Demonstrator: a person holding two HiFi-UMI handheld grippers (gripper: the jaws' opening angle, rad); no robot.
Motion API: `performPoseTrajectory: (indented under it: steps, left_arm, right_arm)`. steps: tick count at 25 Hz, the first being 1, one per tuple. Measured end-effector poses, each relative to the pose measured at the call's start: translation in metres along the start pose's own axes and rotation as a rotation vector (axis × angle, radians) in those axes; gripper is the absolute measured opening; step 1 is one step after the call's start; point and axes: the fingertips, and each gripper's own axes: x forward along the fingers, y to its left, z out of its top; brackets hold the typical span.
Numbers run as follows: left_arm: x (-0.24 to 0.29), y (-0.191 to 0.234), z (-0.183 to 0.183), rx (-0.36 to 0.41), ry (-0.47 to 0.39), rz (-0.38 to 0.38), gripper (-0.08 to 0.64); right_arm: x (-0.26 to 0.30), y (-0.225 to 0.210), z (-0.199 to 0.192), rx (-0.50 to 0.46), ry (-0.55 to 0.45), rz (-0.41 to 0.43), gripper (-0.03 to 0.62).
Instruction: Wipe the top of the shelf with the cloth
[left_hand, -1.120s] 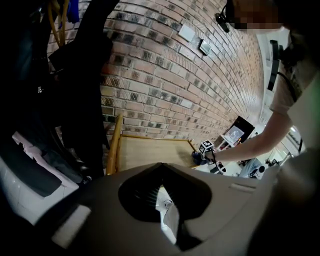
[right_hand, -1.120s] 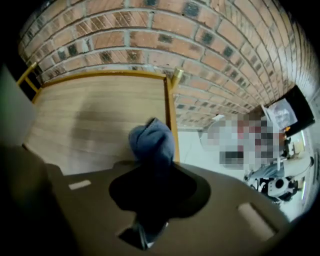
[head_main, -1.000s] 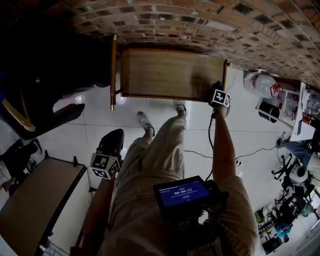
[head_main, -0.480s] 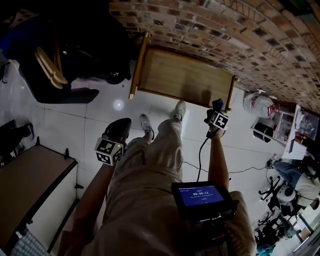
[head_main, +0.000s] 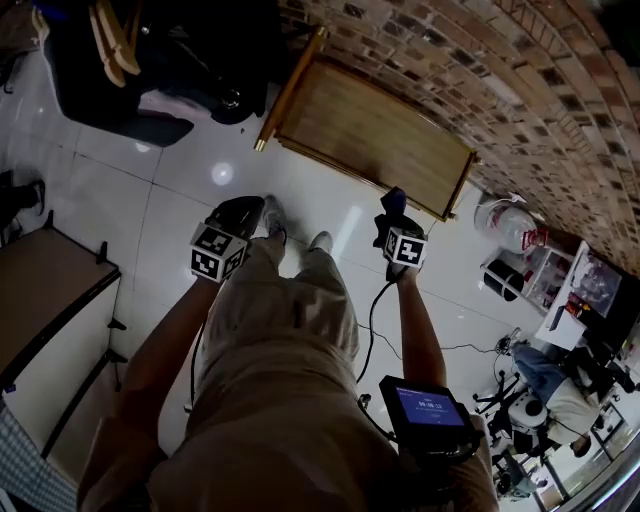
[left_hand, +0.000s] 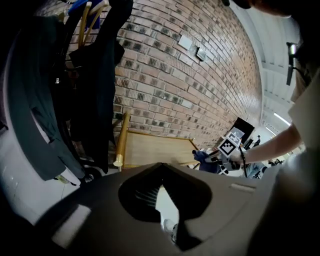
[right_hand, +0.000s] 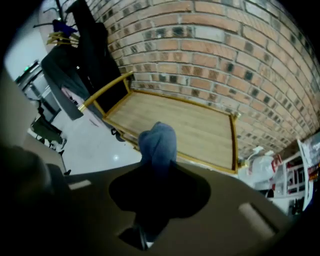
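The shelf's wooden top (head_main: 375, 135) with its brass-coloured frame stands against the brick wall. My right gripper (head_main: 396, 222) is shut on a bunched blue cloth (head_main: 393, 203) and hangs in the air just in front of the shelf's right end, off the wood. In the right gripper view the cloth (right_hand: 158, 144) sticks up out of the jaws, with the shelf top (right_hand: 185, 125) beyond it. My left gripper (head_main: 236, 214) hangs lower left over the white floor, shut and holding nothing. The left gripper view shows the shelf (left_hand: 152, 150) and the cloth (left_hand: 204, 157) off to the right.
Dark coats on a rack (head_main: 120, 60) hang left of the shelf. A brown table (head_main: 40, 290) stands at lower left. A white bag (head_main: 503, 215) and clutter sit to the shelf's right. A cable (head_main: 372, 310) trails over the floor by the person's shoes (head_main: 320, 241).
The right gripper with the cloth has come off the shelf top's right end and back over the floor. The person has stepped away and the view has swung left.
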Motion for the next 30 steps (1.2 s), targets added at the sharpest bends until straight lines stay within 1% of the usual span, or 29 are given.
performPoseTrajectory:
  steps: [4, 7, 9, 11, 14, 16, 19, 21, 24, 27, 29, 30]
  left_arm:
    - [0.037, -0.009, -0.033, -0.063, -0.017, 0.033, -0.021]
    - [0.074, -0.002, -0.065, -0.079, -0.026, 0.044, -0.018]
    - [0.096, 0.003, -0.093, -0.08, -0.03, 0.051, -0.02]
    - [0.121, 0.017, -0.116, -0.071, -0.052, 0.062, -0.018]
    - [0.158, 0.06, -0.148, -0.036, -0.095, 0.101, -0.018]
    - [0.181, 0.085, -0.171, -0.028, -0.123, 0.125, -0.018]
    - [0.22, 0.114, -0.197, -0.047, -0.159, 0.138, -0.018]
    - [0.25, 0.132, -0.206, -0.043, -0.186, 0.142, -0.015]
    - [0.289, 0.155, -0.203, -0.007, -0.259, 0.14, -0.006]
    - [0.31, 0.172, -0.195, 0.039, -0.348, 0.135, -0.006]
    - [0.321, 0.179, -0.19, 0.072, -0.383, 0.141, -0.006]
    - [0.327, 0.182, -0.188, 0.09, -0.389, 0.146, -0.006]
  right_arm:
    - [0.019, 0.032, -0.01, -0.189, 0.005, 0.079, 0.069]
    - [0.046, 0.066, -0.018, -0.304, 0.004, 0.125, 0.071]
    - [0.065, 0.087, -0.016, -0.412, -0.023, 0.129, 0.071]
    - [0.096, 0.105, -0.006, -0.545, -0.064, 0.105, 0.071]
    - [0.163, 0.136, 0.017, -0.744, -0.155, 0.005, 0.069]
    - [0.204, 0.154, 0.024, -0.831, -0.202, -0.045, 0.07]
    - [0.258, 0.169, 0.037, -0.875, -0.254, -0.069, 0.069]
    - [0.283, 0.169, 0.055, -0.887, -0.314, -0.103, 0.069]
    - [0.312, 0.162, 0.088, -0.928, -0.402, -0.189, 0.069]
    - [0.332, 0.159, 0.115, -1.0, -0.452, -0.296, 0.069]
    - [0.347, 0.157, 0.13, -1.032, -0.456, -0.347, 0.069]
    - [0.357, 0.155, 0.135, -1.032, -0.442, -0.353, 0.069]
